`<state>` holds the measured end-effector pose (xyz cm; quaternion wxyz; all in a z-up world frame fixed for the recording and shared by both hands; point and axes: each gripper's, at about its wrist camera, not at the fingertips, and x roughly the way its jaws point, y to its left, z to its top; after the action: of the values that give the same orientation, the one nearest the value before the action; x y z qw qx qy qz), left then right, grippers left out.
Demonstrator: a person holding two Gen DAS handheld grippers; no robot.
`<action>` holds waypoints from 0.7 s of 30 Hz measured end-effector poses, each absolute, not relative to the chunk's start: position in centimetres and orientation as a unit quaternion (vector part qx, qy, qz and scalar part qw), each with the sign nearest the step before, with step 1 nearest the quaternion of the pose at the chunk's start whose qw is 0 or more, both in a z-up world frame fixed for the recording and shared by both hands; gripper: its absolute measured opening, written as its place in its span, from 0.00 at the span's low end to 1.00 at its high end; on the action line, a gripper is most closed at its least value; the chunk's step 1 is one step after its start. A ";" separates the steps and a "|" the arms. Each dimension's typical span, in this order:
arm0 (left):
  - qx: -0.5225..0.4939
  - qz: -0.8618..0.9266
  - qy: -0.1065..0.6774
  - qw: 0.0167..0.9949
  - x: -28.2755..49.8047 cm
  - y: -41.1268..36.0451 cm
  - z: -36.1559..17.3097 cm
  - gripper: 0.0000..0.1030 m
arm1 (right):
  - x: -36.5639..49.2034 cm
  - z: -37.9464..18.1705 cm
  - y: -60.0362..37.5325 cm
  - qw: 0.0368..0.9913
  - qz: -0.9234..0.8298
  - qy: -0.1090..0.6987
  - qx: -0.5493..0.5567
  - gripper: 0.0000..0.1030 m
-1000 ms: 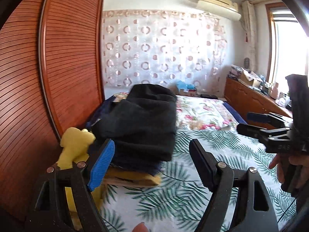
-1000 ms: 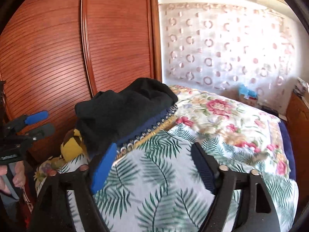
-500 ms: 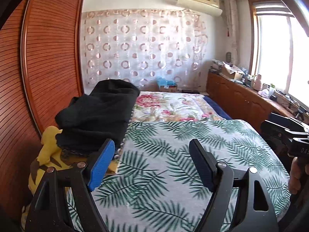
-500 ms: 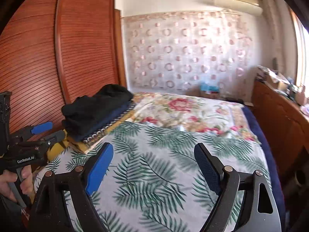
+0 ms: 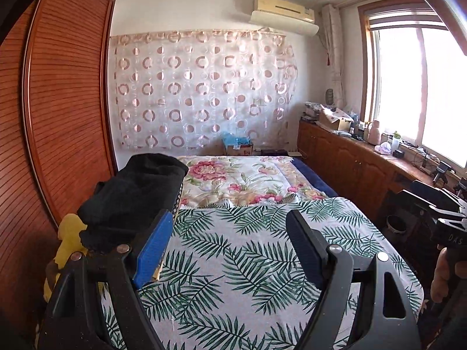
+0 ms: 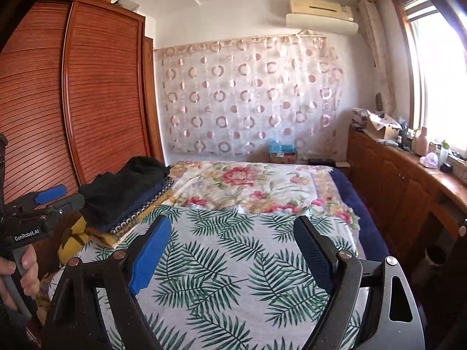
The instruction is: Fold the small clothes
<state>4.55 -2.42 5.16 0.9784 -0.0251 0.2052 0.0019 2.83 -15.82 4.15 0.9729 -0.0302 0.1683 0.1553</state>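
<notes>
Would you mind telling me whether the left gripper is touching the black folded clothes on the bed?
Apart. The right wrist view shows the left gripper held off the bed's edge, with wardrobe visible between its fingers and the black folded clothes.

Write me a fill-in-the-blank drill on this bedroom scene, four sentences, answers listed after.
1. The black folded garment lies on top of the stack beside the ____ wardrobe.
2. The left claw has both fingers spread ____, gripping nothing.
3. The near bedsheet is printed with green ____.
4. The right claw hangs over the sheet with ____ between its fingers.

Missing words: wooden; open; leaves; nothing
</notes>
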 end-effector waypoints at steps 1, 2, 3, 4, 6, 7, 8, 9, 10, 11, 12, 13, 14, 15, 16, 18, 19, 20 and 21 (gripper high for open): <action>-0.025 0.001 0.201 0.979 4.3 -2.5 5.6 0.78 | 2.4 4.1 -15.6 0.974 0.152 0.165 -0.028 0.84; -0.026 0.001 0.198 0.980 4.1 -2.5 5.7 0.78 | 2.0 4.2 -15.4 0.975 0.150 0.162 -0.027 0.84; -0.027 0.001 0.195 0.980 4.0 -2.5 6.0 0.78 | 1.5 4.4 -15.1 0.976 0.147 0.157 -0.026 0.84; -0.027 -0.001 0.193 0.981 3.9 -2.6 6.1 0.78 | 1.2 4.0 -15.1 0.977 0.144 0.154 -0.025 0.84; -0.027 -0.002 0.191 0.981 3.6 -2.5 6.3 0.78 | 1.0 3.6 -14.7 0.978 0.141 0.150 -0.025 0.84; -0.026 -0.001 0.190 0.981 3.6 -2.6 6.3 0.78 | 0.9 3.2 -14.7 0.979 0.140 0.149 -0.024 0.84; -0.026 -0.002 0.191 0.981 3.6 -2.6 6.3 0.78 | 0.6 3.1 -14.5 0.979 0.140 0.148 -0.022 0.84; -0.026 -0.002 0.190 0.981 3.6 -2.6 6.3 0.78 | 0.4 2.9 -14.4 0.979 0.140 0.148 -0.021 0.84; -0.027 -0.002 0.191 0.981 3.6 -2.6 6.3 0.78 | 0.5 2.5 -14.4 0.979 0.139 0.148 -0.021 0.84; -0.026 -0.002 0.191 0.981 3.6 -2.6 6.2 0.78 | 0.5 2.3 -14.4 0.979 0.138 0.148 -0.020 0.84; -0.027 -0.002 0.190 0.981 3.6 -2.6 6.2 0.78 | 0.5 2.3 -14.4 0.979 0.139 0.149 -0.019 0.84; -0.026 -0.001 0.191 0.981 3.6 -2.6 6.2 0.78 | 0.9 2.3 -14.5 0.979 0.139 0.149 -0.019 0.84; -0.026 -0.001 0.191 0.981 3.6 -2.6 6.3 0.78 | 1.1 2.2 -14.4 0.979 0.139 0.150 -0.018 0.84; -0.027 -0.002 0.191 0.981 3.5 -2.6 6.3 0.78 | 1.0 2.1 -14.3 0.979 0.139 0.150 -0.018 0.84; -0.027 -0.002 0.191 0.981 3.6 -2.6 6.2 0.78 | 1.1 2.2 -14.5 0.979 0.139 0.150 -0.018 0.84; -0.026 -0.001 0.190 0.981 3.6 -2.6 6.2 0.78 | 1.4 2.3 -14.7 0.979 0.139 0.150 -0.018 0.84; -0.026 -0.001 0.191 0.981 3.6 -2.6 6.2 0.78 | 1.6 2.4 -14.8 0.979 0.139 0.151 -0.018 0.84; -0.026 -0.001 0.191 0.981 3.6 -2.6 6.2 0.78 | 1.7 2.4 -14.9 0.978 0.140 0.151 -0.017 0.84; -0.026 -0.001 0.191 0.981 3.6 -2.6 6.2 0.78 | 1.8 2.5 -15.1 0.979 0.140 0.151 -0.017 0.84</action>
<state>3.58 -2.61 6.24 0.9812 -0.0262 0.1912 -0.0011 1.78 -15.08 2.54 0.9786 -0.0168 0.1506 0.1396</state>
